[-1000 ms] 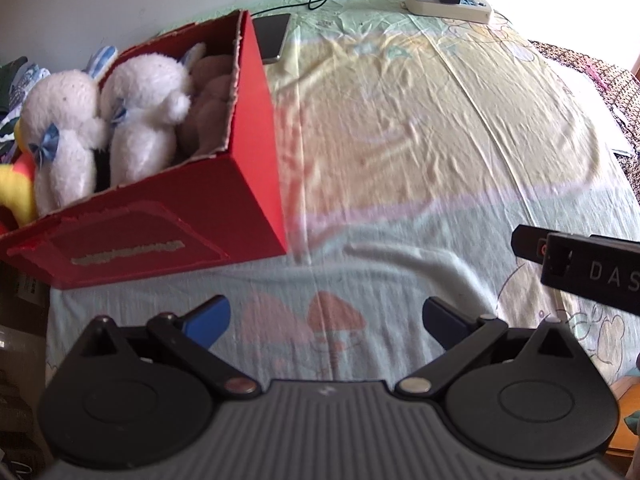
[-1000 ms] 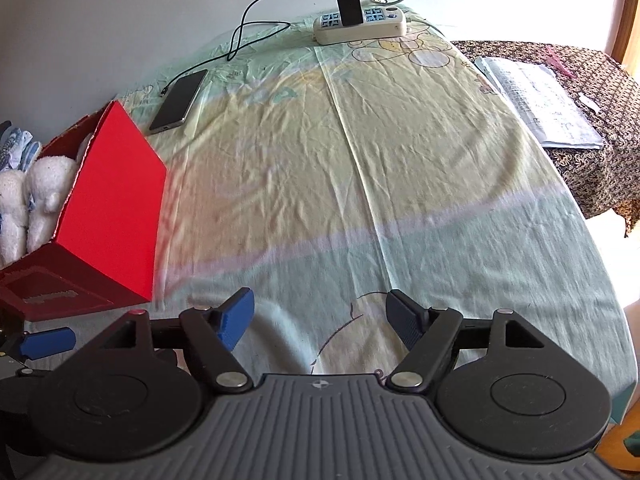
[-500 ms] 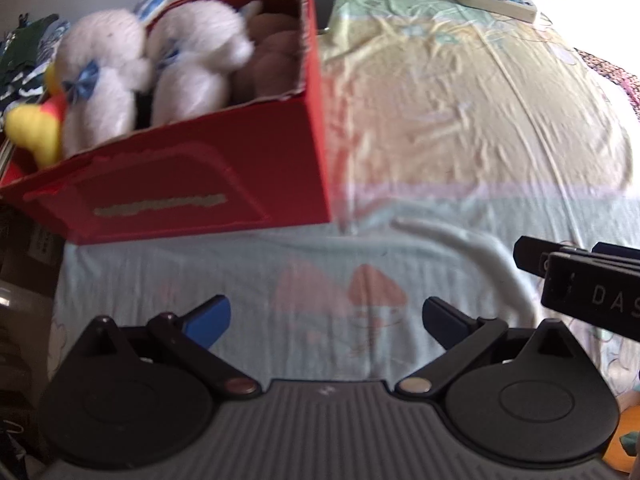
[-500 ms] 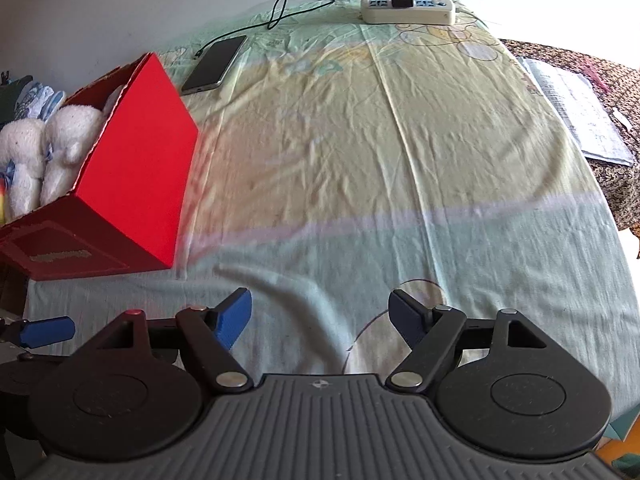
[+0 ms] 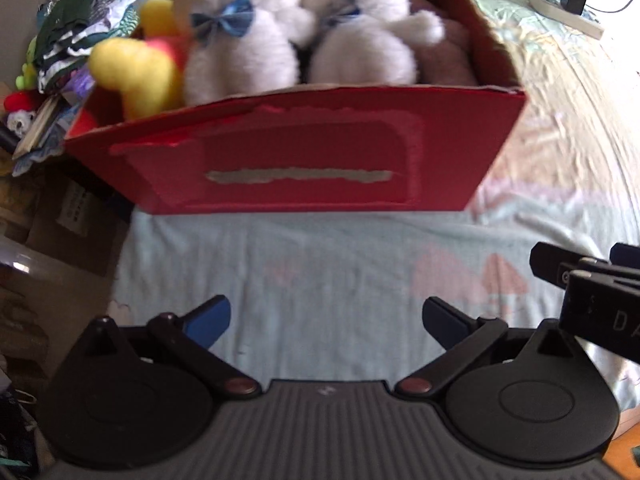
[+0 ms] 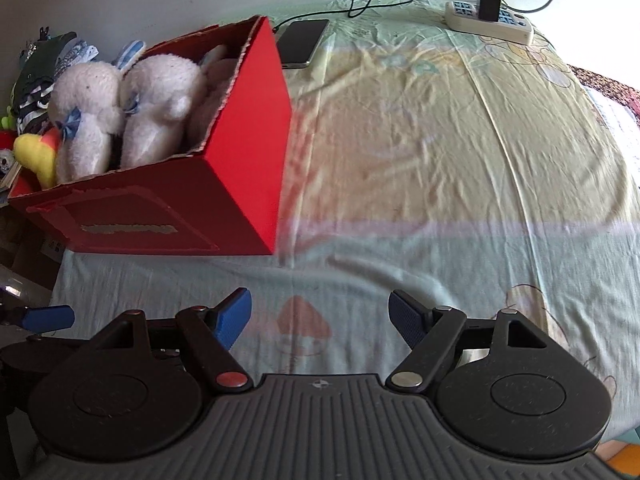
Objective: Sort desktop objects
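Letters "DA" mark the right hand-held gripper (image 5: 600, 312); both hand-held grippers released, empty.

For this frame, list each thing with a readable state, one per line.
left gripper: open, holding nothing.
right gripper: open, holding nothing.
red box: open-topped, full of plush toys.
white plush toys: upright in the box.
phone: flat on the sheet, screen dark, cable running to it.
power strip: a black charger plugged in.
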